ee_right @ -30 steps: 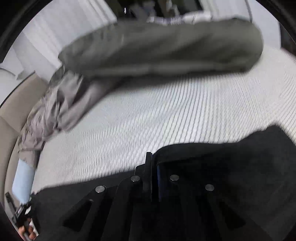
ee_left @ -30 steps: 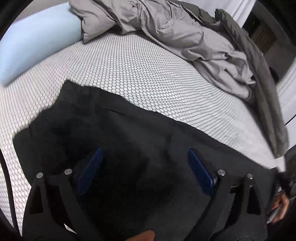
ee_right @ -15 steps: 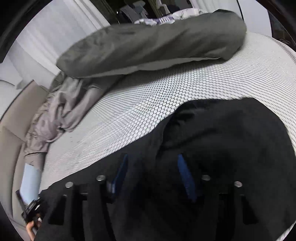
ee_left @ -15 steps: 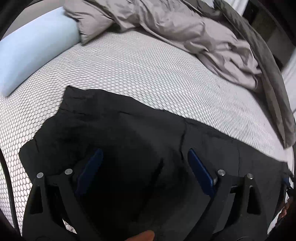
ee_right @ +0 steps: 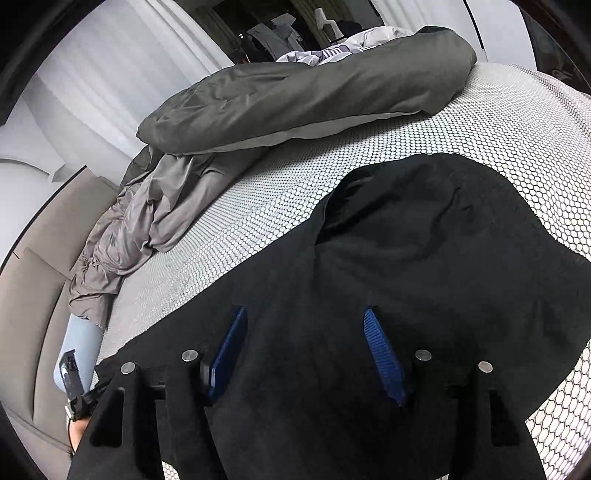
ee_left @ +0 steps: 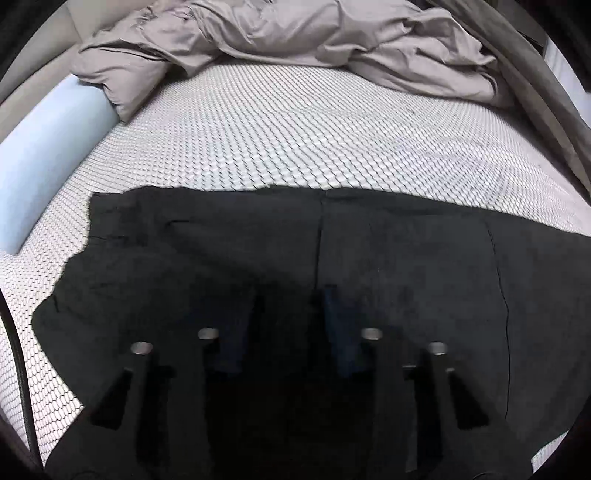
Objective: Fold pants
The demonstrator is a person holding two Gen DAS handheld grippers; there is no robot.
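- Left gripper (ee_left: 286, 314) low over the black pants (ee_left: 388, 258), jaws closing with dark cloth between the blue pads; too dark and blurred to tell whether the pads already press on it.
- Right gripper (ee_right: 306, 339) above the same pants (ee_right: 424, 258), jaws opening, blue pads (ee_right: 382, 354) well apart, cloth beneath and between them but not pinched.
- Pants spread across the near part of the bed (ee_left: 295, 129), on its white honeycomb-patterned cover; one end bunched into a raised fold in the right wrist view.
- Beyond the pants, bare patterned cover.
- Further back, a crumpled grey duvet (ee_left: 295, 33) and a darker grey-green blanket (ee_right: 295, 96) heaped along the far side.
- Pale blue bolster (ee_left: 48, 158) at the left edge, partly under the duvet.
- White curtains (ee_right: 110, 81) behind the bed.
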